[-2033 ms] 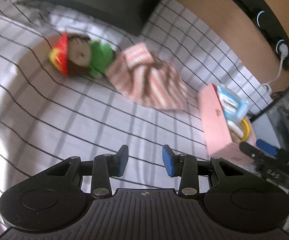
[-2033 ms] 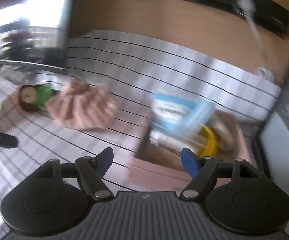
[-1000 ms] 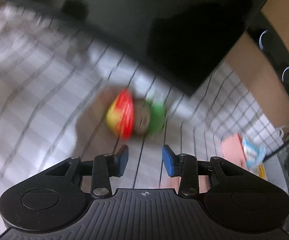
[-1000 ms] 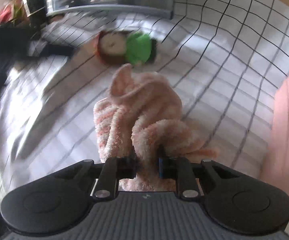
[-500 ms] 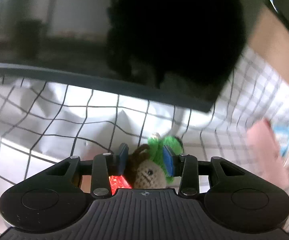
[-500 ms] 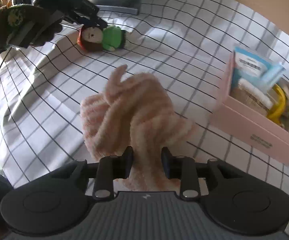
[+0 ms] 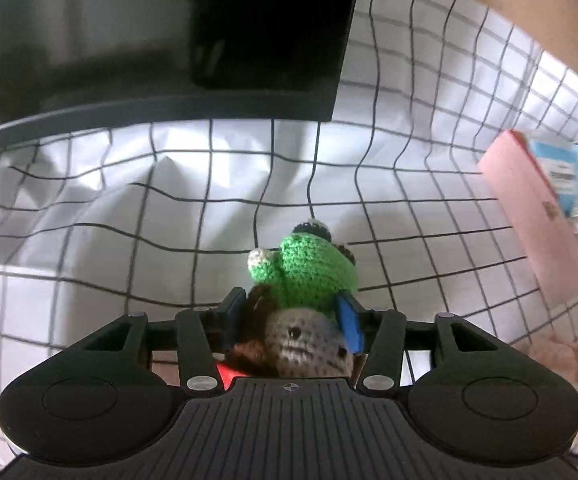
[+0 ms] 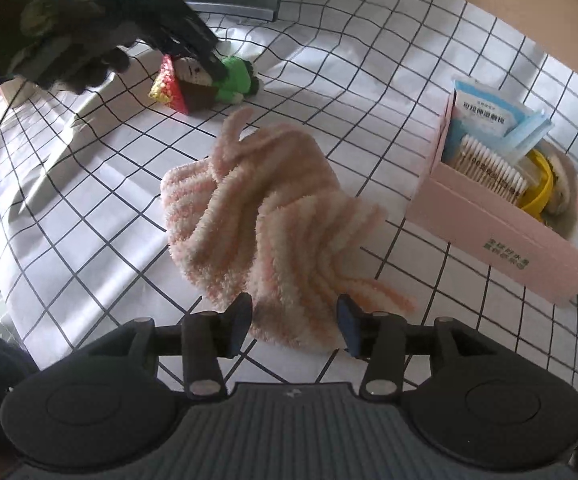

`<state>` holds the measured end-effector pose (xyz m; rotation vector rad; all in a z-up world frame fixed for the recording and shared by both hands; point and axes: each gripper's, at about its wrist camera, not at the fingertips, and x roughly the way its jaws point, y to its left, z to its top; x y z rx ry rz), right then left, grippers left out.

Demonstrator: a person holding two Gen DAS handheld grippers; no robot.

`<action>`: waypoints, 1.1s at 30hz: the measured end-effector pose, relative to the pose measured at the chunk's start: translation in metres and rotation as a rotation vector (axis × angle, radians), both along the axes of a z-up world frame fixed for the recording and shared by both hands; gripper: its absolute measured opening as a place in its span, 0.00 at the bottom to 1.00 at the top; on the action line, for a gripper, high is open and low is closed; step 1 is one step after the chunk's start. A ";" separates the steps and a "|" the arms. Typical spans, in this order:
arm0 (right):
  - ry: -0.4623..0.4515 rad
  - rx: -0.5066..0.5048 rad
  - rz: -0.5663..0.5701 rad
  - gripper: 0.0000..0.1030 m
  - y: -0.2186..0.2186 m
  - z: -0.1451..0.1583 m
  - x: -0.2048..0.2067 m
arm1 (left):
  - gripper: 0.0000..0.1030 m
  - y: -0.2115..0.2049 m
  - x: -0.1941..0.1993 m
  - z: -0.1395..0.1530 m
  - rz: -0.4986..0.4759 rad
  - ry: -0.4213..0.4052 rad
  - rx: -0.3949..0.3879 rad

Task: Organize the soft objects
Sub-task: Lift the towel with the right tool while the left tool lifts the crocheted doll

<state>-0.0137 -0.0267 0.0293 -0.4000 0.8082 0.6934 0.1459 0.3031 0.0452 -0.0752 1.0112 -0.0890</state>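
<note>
One crocheted doll (image 7: 309,280) sits between the opening left gripper's (image 7: 292,320) jaws, one striped towel (image 8: 273,216) between the opening right gripper's (image 8: 295,324), the pink box's (image 8: 501,236) print unreadable.

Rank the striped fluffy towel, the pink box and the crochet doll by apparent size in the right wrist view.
1. Striped fluffy towel, largest.
2. Pink box, somewhat smaller.
3. Crochet doll, smallest, though it lies farthest from the camera, which shrinks it.

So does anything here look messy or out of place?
The striped towel lies crumpled in a heap on the checked cloth, not folded, beside the pink box. The doll lies on its side. Nothing looks spilled or damaged.
</note>
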 end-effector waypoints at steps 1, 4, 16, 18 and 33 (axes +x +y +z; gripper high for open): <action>-0.008 -0.002 0.004 0.51 0.000 0.001 -0.001 | 0.56 -0.003 0.004 -0.003 0.000 0.010 -0.003; -0.023 -0.016 0.008 0.55 -0.003 0.000 -0.002 | 0.54 -0.013 0.006 -0.011 0.001 0.029 0.003; -0.131 0.040 0.054 0.56 -0.002 0.017 -0.005 | 0.50 -0.064 -0.092 -0.012 0.083 0.027 -0.059; -0.157 0.043 0.104 0.59 0.008 0.021 -0.006 | 0.50 -0.070 -0.112 -0.014 0.111 0.036 -0.085; -0.049 0.099 0.180 0.16 0.084 0.010 0.062 | 0.51 -0.060 -0.199 -0.020 0.289 0.035 -0.184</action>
